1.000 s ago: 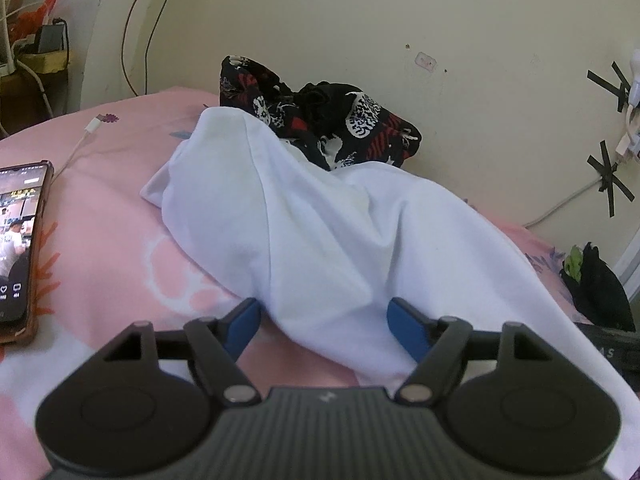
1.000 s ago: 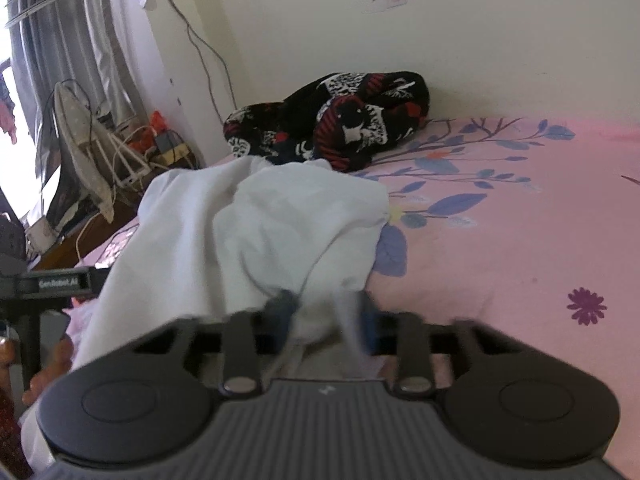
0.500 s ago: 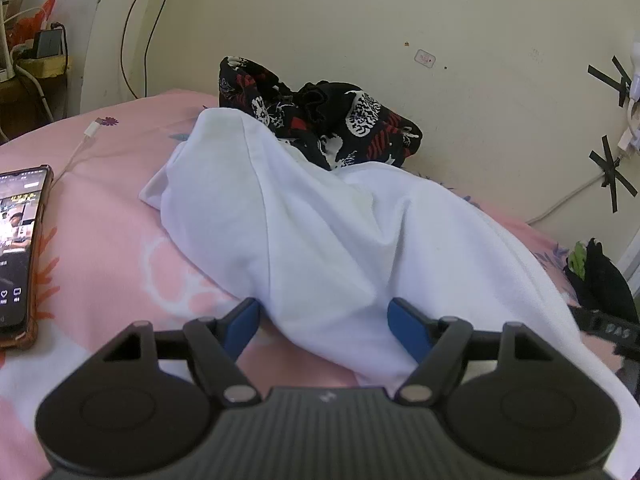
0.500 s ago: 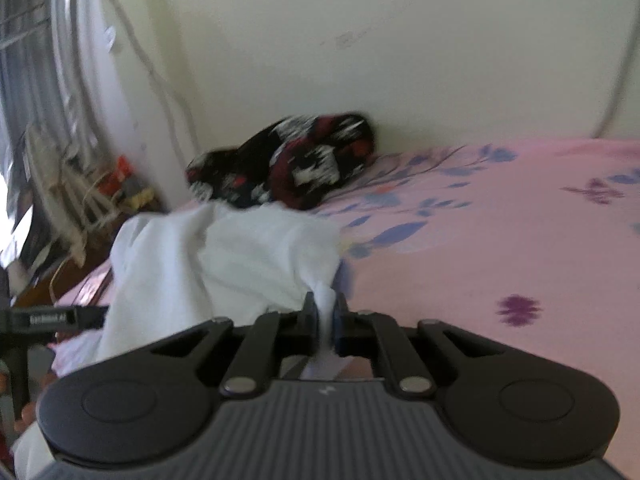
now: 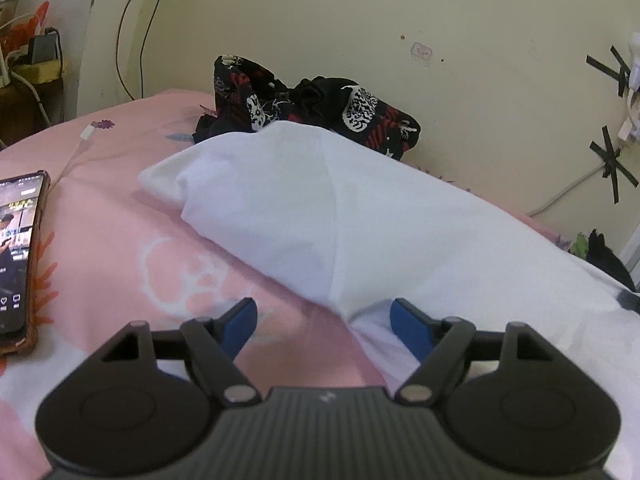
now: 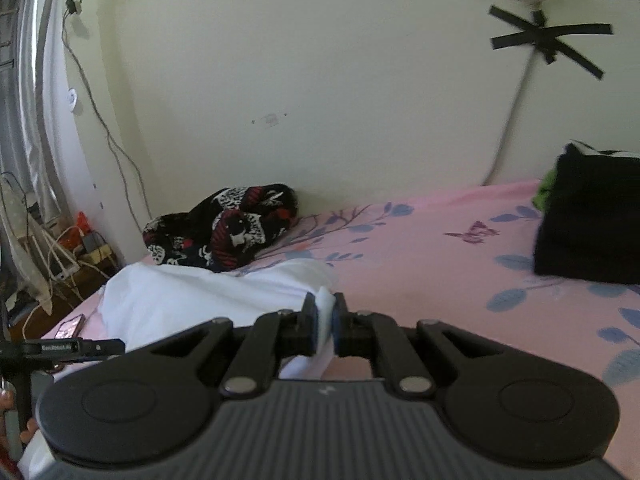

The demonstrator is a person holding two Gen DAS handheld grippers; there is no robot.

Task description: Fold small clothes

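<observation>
A white garment [image 5: 340, 208] lies stretched across the pink bedsheet [image 5: 100, 248]. My left gripper [image 5: 325, 322] is open, its blue pads on either side of a fold of the white cloth near its front edge. In the right wrist view my right gripper [image 6: 325, 322] is shut on a corner of the white garment [image 6: 192, 300] and holds it just above the bed. A black, red and white patterned garment [image 5: 316, 104] lies bunched against the wall; it also shows in the right wrist view [image 6: 228, 228].
A phone [image 5: 16, 256] with its screen lit lies on the bed at the left, a white cable [image 5: 80, 144] beyond it. A folded black garment [image 6: 588, 224] sits at the right. The cream wall [image 6: 320, 80] is close behind. Clutter and cables stand off the bed's left side.
My right gripper shut on the white garment's corner and pulled it to the right, stretching and flattening the cloth. The left gripper stayed open and nearly still.
</observation>
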